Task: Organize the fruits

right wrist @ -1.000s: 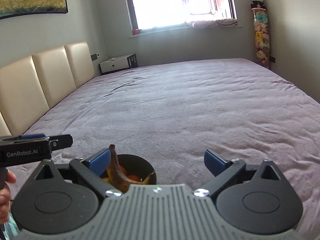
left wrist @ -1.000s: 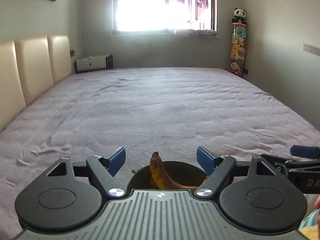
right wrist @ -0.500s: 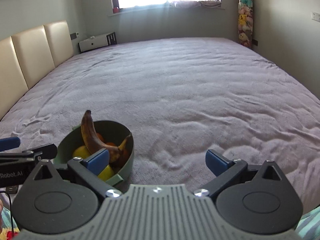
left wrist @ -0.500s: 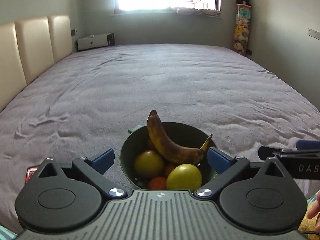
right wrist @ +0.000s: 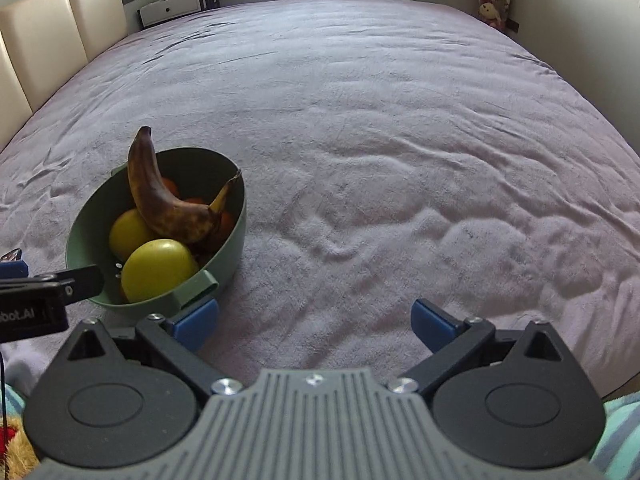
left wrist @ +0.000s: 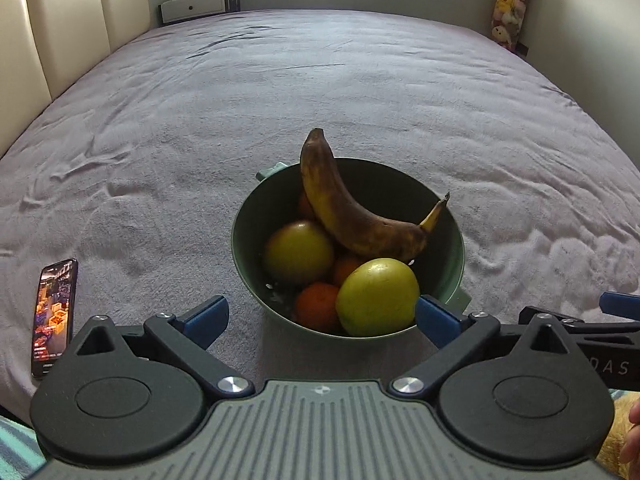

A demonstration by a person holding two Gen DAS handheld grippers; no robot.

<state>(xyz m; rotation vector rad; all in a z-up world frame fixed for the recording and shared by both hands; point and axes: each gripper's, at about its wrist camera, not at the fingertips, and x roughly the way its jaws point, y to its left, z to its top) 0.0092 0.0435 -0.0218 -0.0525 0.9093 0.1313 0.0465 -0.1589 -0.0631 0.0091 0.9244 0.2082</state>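
A green bowl (left wrist: 444, 224) sits on the purple bed near its front edge. It holds a brown overripe banana (left wrist: 348, 208), two yellow-green apples (left wrist: 376, 296) (left wrist: 298, 250) and several oranges (left wrist: 316, 306). My left gripper (left wrist: 320, 318) is open and empty, just in front of the bowl's near rim. In the right wrist view the bowl (right wrist: 224, 236), banana (right wrist: 160, 200) and near apple (right wrist: 158, 268) lie at the left. My right gripper (right wrist: 314, 322) is open and empty, over bare bedding to the right of the bowl.
A phone (left wrist: 54, 316) with a lit screen lies on the bed at the left. A cream padded headboard (left wrist: 60, 28) runs along the left side. A white nightstand (left wrist: 196, 2) and a stack of plush toys (left wrist: 508, 8) stand at the far wall.
Both grippers have tilted down and moved closer over the bed. The bowl and its fruit now show more fully, and the phone has come into the left view.
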